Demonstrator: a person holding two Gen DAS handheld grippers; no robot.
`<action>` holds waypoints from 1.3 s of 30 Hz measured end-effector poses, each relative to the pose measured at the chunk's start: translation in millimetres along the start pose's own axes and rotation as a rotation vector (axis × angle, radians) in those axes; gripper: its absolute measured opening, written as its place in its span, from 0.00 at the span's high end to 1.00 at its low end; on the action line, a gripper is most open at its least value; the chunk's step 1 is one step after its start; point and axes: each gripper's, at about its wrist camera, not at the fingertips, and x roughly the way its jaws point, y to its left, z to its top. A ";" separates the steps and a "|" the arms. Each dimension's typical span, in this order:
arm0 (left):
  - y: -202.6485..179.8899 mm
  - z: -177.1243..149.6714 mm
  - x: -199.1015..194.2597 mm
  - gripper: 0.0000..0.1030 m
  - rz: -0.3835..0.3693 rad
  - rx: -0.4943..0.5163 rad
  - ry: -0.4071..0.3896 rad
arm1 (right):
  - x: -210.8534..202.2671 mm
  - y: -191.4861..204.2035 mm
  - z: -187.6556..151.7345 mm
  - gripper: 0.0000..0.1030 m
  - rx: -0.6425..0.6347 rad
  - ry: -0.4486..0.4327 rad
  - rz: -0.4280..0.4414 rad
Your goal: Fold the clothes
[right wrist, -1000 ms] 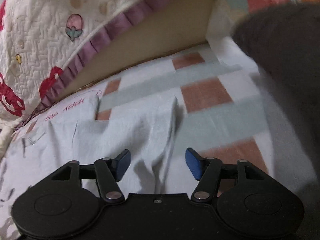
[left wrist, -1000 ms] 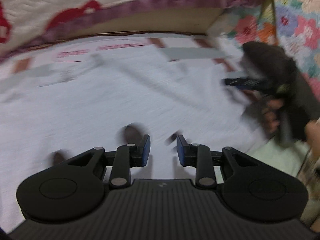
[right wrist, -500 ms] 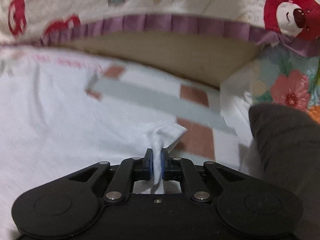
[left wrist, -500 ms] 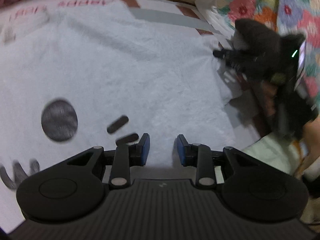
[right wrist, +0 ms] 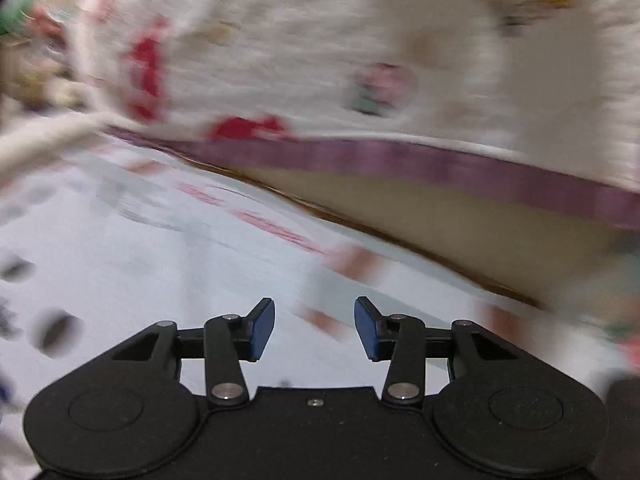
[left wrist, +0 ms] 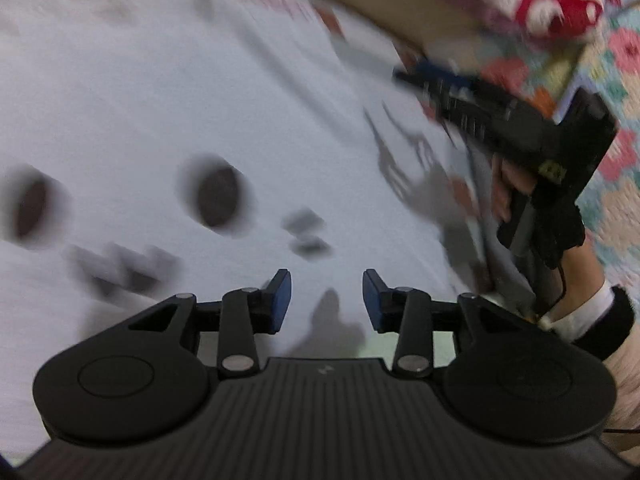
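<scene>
A white garment with dark round and bar-shaped print marks lies spread flat on a patterned sheet; it also shows in the right wrist view. My left gripper is open and empty just above the garment's near part. My right gripper is open and empty over the garment's right part. In the left wrist view the right gripper is at the right, held in a hand above the garment's right edge. Both views are motion-blurred.
A quilted cover with red and pink prints and a purple frill hangs over a tan edge behind the garment. A floral quilt lies to the right. The sheet has orange and grey blocks.
My right gripper, shut on a pinch of white cloth half a second ago, has opened and let it go. Both grippers have swung; the left stays open.
</scene>
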 end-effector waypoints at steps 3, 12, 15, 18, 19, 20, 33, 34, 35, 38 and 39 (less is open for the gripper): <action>39.7 8.3 -38.3 0.60 0.114 -0.032 -0.076 | 47.2 25.2 10.3 0.54 -0.168 0.078 0.061; 166.2 20.6 -131.6 0.60 0.413 -0.180 -0.264 | 113.3 11.8 19.8 0.58 0.005 0.244 0.197; 196.7 8.5 -146.7 0.60 0.444 -0.232 -0.338 | 114.1 13.4 19.7 0.96 0.050 0.227 0.137; 216.3 -3.7 -162.1 0.60 0.528 -0.247 -0.380 | 113.6 14.9 17.4 0.98 0.070 0.200 0.040; 222.0 -7.2 -167.4 0.60 0.560 -0.251 -0.387 | 117.8 15.4 16.0 0.98 0.074 0.213 0.021; 228.7 -9.2 -173.0 0.60 0.576 -0.266 -0.389 | 121.1 17.3 15.2 0.98 0.070 0.219 0.003; 264.4 -19.9 -179.9 0.50 0.396 -0.375 -0.404 | 103.2 36.2 49.4 0.65 0.143 0.138 -0.288; 266.4 -20.5 -179.6 0.50 0.382 -0.380 -0.403 | 97.3 41.1 53.4 0.60 0.177 0.117 -0.249; 268.5 -21.2 -179.4 0.47 0.368 -0.385 -0.403 | 93.3 47.4 57.2 0.57 0.207 0.103 -0.202; 270.0 -18.7 -174.8 0.43 0.350 -0.374 -0.405 | 96.1 78.5 64.5 0.55 0.223 0.111 -0.049; 267.6 -14.8 -171.1 0.43 0.354 -0.351 -0.409 | 99.1 91.5 66.1 0.55 0.210 0.122 -0.004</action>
